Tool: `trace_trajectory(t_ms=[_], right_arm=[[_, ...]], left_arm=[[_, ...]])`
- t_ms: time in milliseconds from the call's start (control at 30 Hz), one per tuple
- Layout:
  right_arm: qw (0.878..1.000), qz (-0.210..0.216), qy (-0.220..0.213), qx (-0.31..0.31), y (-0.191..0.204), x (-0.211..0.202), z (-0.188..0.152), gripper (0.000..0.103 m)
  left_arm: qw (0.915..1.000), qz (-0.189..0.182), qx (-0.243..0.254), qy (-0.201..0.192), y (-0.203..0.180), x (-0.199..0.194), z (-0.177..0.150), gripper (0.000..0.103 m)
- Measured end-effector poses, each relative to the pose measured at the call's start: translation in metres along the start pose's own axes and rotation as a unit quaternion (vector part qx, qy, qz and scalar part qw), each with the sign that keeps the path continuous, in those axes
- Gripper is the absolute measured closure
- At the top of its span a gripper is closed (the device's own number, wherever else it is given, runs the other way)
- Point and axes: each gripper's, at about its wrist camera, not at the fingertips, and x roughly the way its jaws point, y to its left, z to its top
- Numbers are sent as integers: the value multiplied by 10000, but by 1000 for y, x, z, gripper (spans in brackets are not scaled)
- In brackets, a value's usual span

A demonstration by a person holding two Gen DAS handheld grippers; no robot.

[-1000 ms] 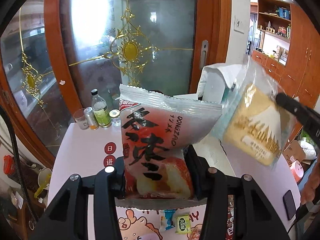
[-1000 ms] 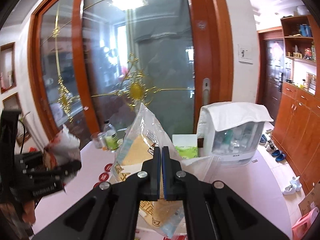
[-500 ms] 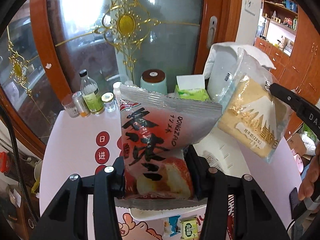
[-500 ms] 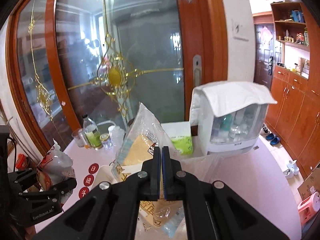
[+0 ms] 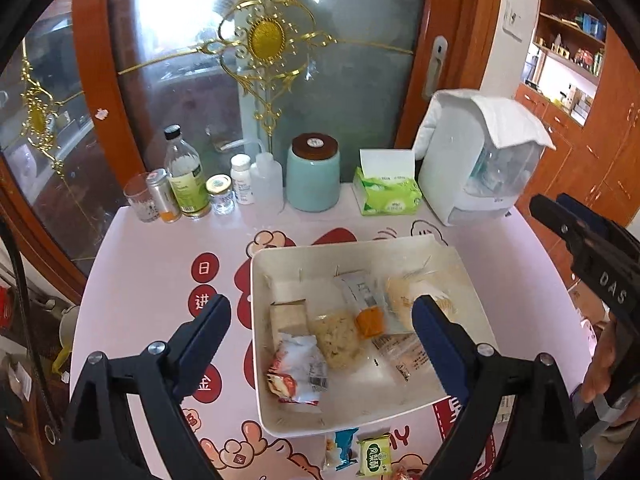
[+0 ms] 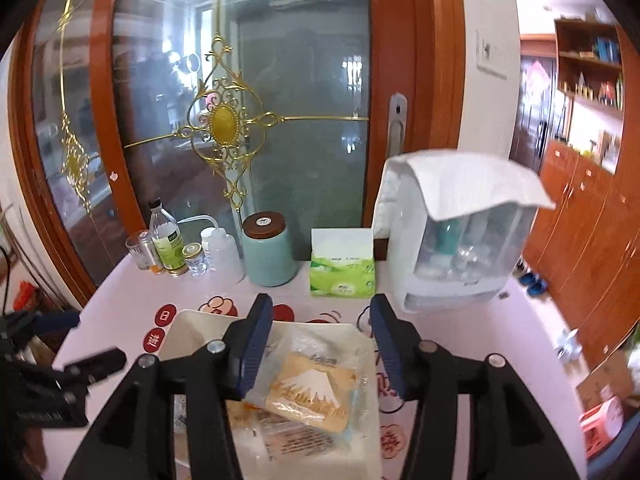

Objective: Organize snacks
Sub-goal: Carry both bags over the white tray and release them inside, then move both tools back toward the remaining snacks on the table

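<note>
A white tray (image 5: 256, 312) on the pink table holds several wrapped snacks. The red and white packet (image 5: 298, 372) lies at its near left. The clear bag with a mountain print (image 6: 310, 394) lies in the tray (image 6: 176, 332) below my right gripper. My left gripper (image 5: 322, 320) is open and empty above the tray. My right gripper (image 6: 320, 344) is open and empty above the mountain bag; it also shows at the right edge of the left wrist view (image 5: 592, 256).
Bottles and jars (image 5: 186, 184), a teal canister (image 5: 313, 174), a green tissue pack (image 5: 386, 194) and a white covered box (image 5: 476, 164) line the table's far edge against a glass door. Small snack packs (image 5: 374, 456) lie in front of the tray.
Both grippers have opened and let go of their bags, which now lie in the tray. Both cameras have tilted down toward the table.
</note>
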Motion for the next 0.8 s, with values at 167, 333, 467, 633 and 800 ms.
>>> trace_trajectory(t_ms=[167, 333, 467, 633, 800], right_arm=[[10000, 18, -56, -79, -3, -18, 1, 52], [10000, 79, -40, -28, -11, -37, -1, 52], [9999, 131, -64, 23, -19, -56, -9, 52], [9997, 244, 41, 4, -28, -75, -28, 52], [9992, 314, 261, 24, -44, -88, -60, 52]], left_arm=[[9998, 19, 19, -181, -7, -25, 2, 12], [9992, 94, 140, -353, -17, -51, 0, 12], [9984, 128, 230, -509, -28, -78, -7, 12], [9971, 177, 383, -630, -46, -105, -22, 11], [9971, 176, 453, -591, -66, -119, -45, 11]])
